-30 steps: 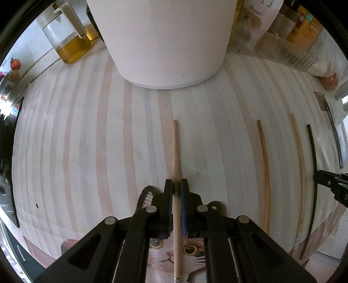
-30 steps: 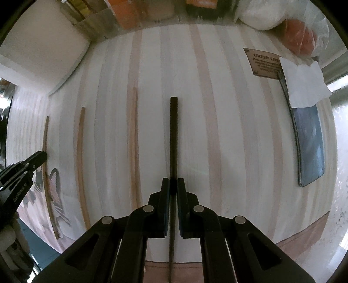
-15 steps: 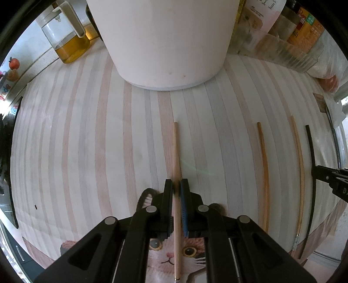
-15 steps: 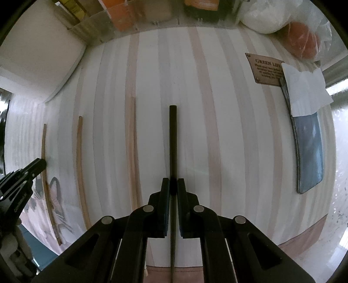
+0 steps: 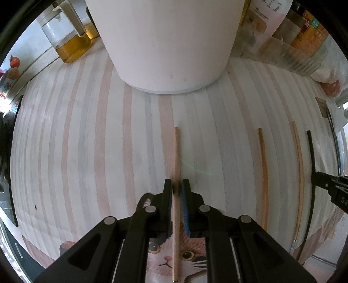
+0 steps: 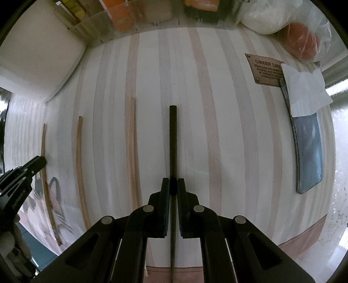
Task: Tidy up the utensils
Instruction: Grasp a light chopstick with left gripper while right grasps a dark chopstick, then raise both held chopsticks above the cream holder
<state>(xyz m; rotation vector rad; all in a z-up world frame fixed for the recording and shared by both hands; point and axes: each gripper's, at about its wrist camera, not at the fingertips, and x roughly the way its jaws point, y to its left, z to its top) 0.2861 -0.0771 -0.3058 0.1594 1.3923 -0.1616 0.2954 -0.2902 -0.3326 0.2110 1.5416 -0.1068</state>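
The striped cloth (image 5: 87,152) lay flat over the work surface, with a broad bare stretch on the left side of the left wrist view. Toward the top of that view the way was closed by a large white round container (image 5: 165,43), and a glass jug of amber liquid (image 5: 69,41) stood beside it at the upper left. In the right wrist view, a clear organiser of packets (image 6: 152,19) lined the far edge, a bag with something orange inside (image 6: 304,39) sat at the upper right corner, and a blue pad (image 6: 308,152) with a white paper (image 6: 304,91) on its top end lay along the right side.

Both grippers pointed straight down at the cloth. The left gripper (image 5: 177,189) was nearly closed, with its pads pressed on a pale wooden chopstick (image 5: 176,152) that ran straight away from the camera over the cloth and a cat picture (image 5: 174,256). The right gripper (image 6: 173,187) was clamped on a black chopstick (image 6: 173,141), also lying lengthwise along the stripes.

Between the two held sticks lay two more: a darker orange-brown chopstick (image 5: 263,174) and a lighter curved-looking one (image 5: 300,174), both parallel and apart from each other. Open striped cloth remained between the black chopstick and the blue pad
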